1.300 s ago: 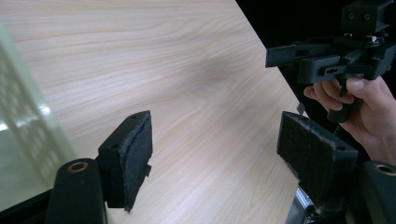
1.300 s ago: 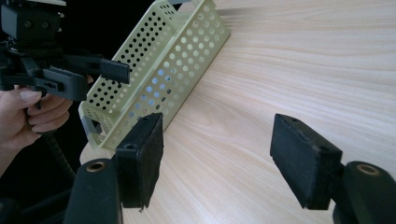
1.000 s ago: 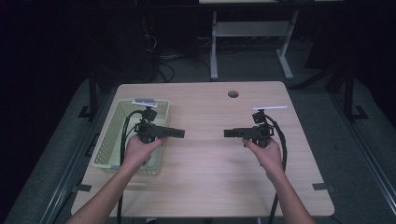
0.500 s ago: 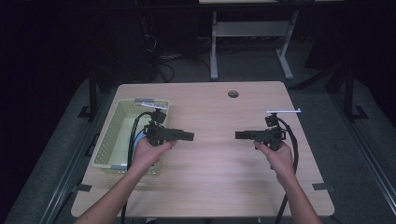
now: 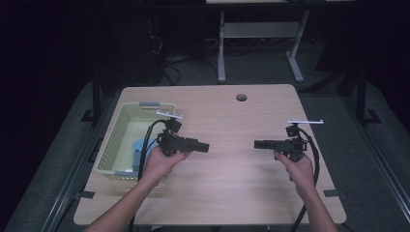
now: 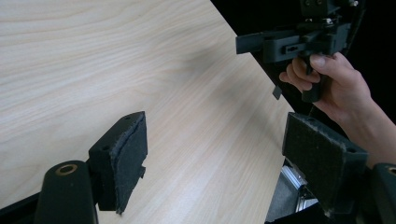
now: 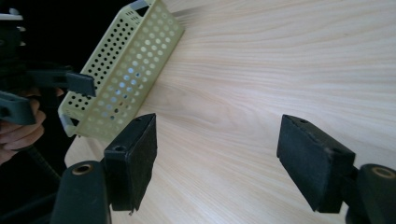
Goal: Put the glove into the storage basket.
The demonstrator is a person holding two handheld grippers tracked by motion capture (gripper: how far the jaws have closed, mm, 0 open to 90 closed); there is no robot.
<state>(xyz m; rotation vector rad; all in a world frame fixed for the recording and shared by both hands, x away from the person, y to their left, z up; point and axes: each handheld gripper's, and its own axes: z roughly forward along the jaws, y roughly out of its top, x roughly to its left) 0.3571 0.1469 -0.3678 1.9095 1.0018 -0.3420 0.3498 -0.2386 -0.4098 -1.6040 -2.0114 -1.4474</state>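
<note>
a: on the table [image 5: 227, 193], at about nine o'clock from its middle, sits the pale green perforated basket [image 5: 112, 140], its long axis running twelve to six along the left edge. a blue thing [image 5: 141, 147] lies inside, toward its near right corner; i can't tell what it is.

b: and the hands?

a: the left gripper [image 5: 203, 146] hovers just off the basket's right rim, jaws pointing to three o'clock, away from the basket. so the blue thing lies behind it, at roughly nine o'clock from the hand. the right gripper [image 5: 257, 143] is well apart, over the right half of the table, jaws pointing to nine o'clock, facing the left one.

b: which one is nearer?

a: the left, clearly. i judge it would have to swing round toward the basket before it could reach in.

b: jaws?

a: in the left gripper view the left gripper [image 6: 212, 158] has its pads spread wide with bare wood between. in the right gripper view the right gripper [image 7: 217, 156] stands wide too, having just been opening further, nothing between its pads; the basket [image 7: 126, 70] shows at its eleven o'clock.
</note>
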